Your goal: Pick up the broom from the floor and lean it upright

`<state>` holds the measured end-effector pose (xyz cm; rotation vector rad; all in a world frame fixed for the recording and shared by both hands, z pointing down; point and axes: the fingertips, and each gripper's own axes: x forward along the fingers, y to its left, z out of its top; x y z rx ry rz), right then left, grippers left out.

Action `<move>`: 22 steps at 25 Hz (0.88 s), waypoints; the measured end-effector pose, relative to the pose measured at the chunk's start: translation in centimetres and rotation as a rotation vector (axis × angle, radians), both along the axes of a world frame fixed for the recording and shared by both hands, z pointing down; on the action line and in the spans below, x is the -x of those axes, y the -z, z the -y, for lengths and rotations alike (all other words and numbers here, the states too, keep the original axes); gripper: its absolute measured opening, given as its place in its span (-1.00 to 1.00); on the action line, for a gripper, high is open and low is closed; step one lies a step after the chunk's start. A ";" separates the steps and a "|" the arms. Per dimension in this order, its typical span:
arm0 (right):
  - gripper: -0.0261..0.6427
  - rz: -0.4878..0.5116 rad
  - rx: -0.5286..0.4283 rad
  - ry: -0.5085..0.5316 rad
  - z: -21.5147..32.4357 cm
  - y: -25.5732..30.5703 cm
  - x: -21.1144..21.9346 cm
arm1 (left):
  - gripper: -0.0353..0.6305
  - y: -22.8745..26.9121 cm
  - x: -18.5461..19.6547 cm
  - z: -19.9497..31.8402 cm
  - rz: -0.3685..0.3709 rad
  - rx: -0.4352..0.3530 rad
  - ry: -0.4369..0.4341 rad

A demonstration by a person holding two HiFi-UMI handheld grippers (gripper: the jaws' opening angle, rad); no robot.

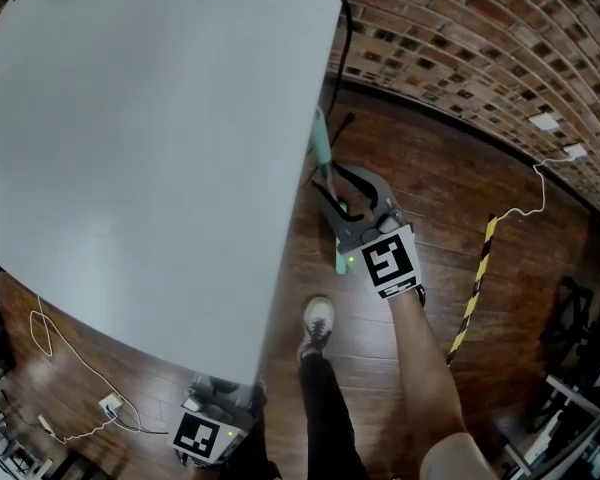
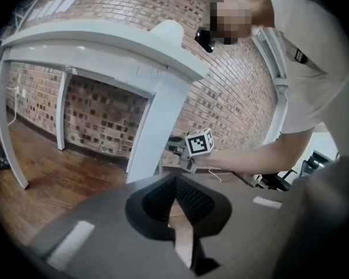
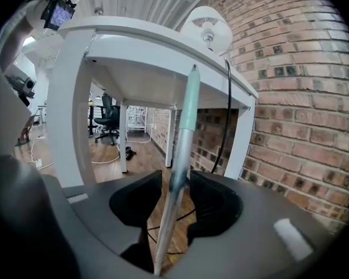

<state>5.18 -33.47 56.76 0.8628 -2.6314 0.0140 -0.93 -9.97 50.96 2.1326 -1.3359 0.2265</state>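
Note:
The broom's pale green and silver handle (image 1: 323, 148) stands nearly upright, its top against the edge of the white table (image 1: 130, 118). Its head is hidden. My right gripper (image 1: 348, 190) is around the handle low down. In the right gripper view the handle (image 3: 183, 138) runs up between the two dark pads, and a gap shows on the left side, so this gripper (image 3: 174, 178) is open. My left gripper (image 2: 175, 182) hangs back by the table's near corner, its tips meeting with nothing in them. Its marker cube (image 1: 200, 436) shows at the bottom of the head view.
A brick wall (image 1: 460, 38) runs behind the table. A black cable (image 3: 227, 115) hangs down the table's far side, under a lamp (image 3: 206, 22). A yellow-black striped strip (image 1: 477, 268) and white cables (image 1: 70, 358) lie on the wooden floor. The person's shoe (image 1: 317, 323) is beside the table.

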 end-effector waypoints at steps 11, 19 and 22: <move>-0.37 0.052 0.088 -0.119 -1.1 0.8 -2.2 | -0.89 0.5 -1.0 -1.0 0.027 0.014 -0.062; -0.89 -0.047 0.037 -0.291 -6.2 4.8 -7.0 | -0.89 4.2 1.8 -2.9 0.099 -0.018 -0.078; -0.89 -0.077 0.046 -0.320 -8.9 7.2 -8.0 | -0.89 7.2 3.2 -2.9 0.143 -0.054 -0.078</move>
